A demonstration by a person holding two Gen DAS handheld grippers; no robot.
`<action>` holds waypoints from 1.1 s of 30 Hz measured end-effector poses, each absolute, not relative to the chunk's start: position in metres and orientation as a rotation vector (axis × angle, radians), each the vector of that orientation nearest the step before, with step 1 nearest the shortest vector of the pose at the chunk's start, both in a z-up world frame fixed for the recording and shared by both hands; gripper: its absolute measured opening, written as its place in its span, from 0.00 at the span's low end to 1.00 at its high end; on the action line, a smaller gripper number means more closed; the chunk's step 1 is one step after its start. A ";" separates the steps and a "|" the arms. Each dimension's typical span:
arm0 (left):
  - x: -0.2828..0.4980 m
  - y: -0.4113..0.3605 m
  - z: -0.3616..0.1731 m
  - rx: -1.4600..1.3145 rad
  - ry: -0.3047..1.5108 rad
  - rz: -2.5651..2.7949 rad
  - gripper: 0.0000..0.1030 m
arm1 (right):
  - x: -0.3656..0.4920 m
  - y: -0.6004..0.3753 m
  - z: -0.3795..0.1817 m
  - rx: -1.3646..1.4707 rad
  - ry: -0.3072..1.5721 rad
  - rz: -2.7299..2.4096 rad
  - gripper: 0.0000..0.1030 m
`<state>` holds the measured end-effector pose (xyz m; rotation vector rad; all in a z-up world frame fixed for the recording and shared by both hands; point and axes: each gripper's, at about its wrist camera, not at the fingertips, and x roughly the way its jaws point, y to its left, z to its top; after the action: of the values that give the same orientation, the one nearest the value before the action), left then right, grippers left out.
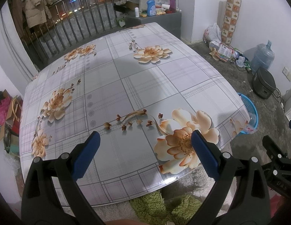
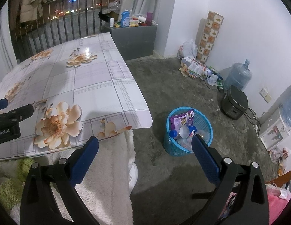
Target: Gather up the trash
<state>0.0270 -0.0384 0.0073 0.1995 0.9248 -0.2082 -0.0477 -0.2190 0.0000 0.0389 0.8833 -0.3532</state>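
I hold both tongs released: left gripper (image 1: 145, 136) over the tabletop's (image 1: 126, 75) near edge, right gripper (image 2: 145, 142) above the floor beside the trash-filled blue basket (image 2: 170, 146).

Glossy vinyl tablecloth (image 1: 126, 86), plastic mesh basket (image 2: 171, 148), rough concrete floor (image 2: 164, 78)

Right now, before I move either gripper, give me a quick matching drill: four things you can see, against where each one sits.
Things:
1. blue plastic mesh basket
2. purple snack packet
3. blue detergent bottle
4. clear blue water jug

Places:
A. on the grey cabinet
B. on the floor beside the table
C. inside the basket
D. by the white wall, behind the black cooker

Pairs: 1-B, 2-C, 3-A, 4-D
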 end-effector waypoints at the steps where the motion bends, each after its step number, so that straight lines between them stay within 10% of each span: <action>1: 0.027 -0.038 0.007 0.200 0.925 -0.208 0.90 | -0.048 -0.218 -0.001 0.039 0.884 -0.353 0.94; 33: 0.027 -0.037 0.006 0.201 0.927 -0.209 0.90 | -0.046 -0.215 0.000 0.038 0.882 -0.355 0.94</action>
<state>0.0265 -0.0372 0.0059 0.2014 0.9267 -0.2089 -0.0459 -0.2150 -0.0001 0.0381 0.8818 -0.3547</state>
